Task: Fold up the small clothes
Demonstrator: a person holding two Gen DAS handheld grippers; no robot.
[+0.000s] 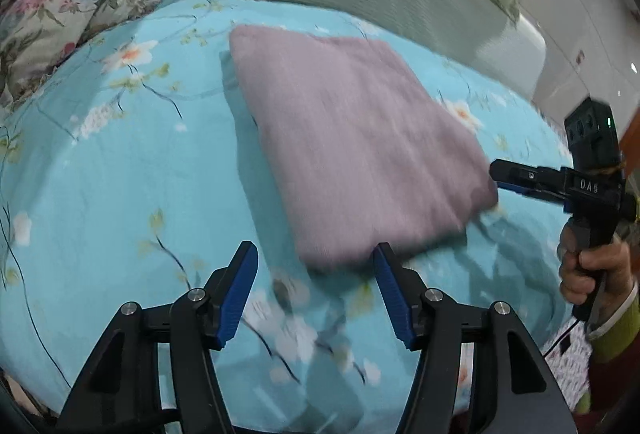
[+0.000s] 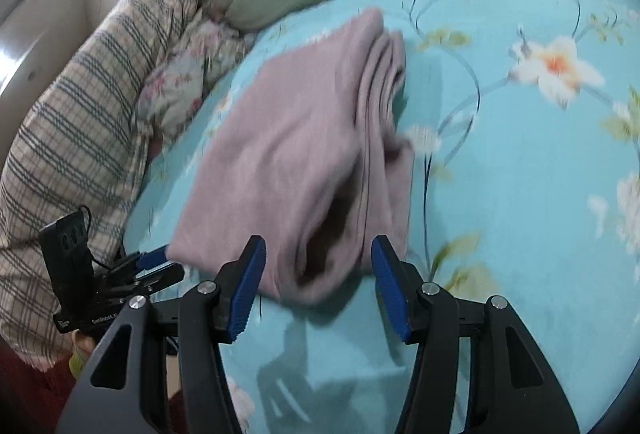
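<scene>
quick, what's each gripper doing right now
Left gripper: open, empty, before the folded mauve knit garment.
Right gripper: open, empty.

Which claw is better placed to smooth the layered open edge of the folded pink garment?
Probably the right claw. It is open and faces the stacked layers of the pink garment directly. The left claw, also open, faces a smooth folded corner instead.

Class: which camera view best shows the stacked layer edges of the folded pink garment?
The right wrist view: the pink garment turns its layered edge toward the camera, so separate folds show. The left wrist view shows mostly its flat, blurred top face, with layers hidden.
</scene>
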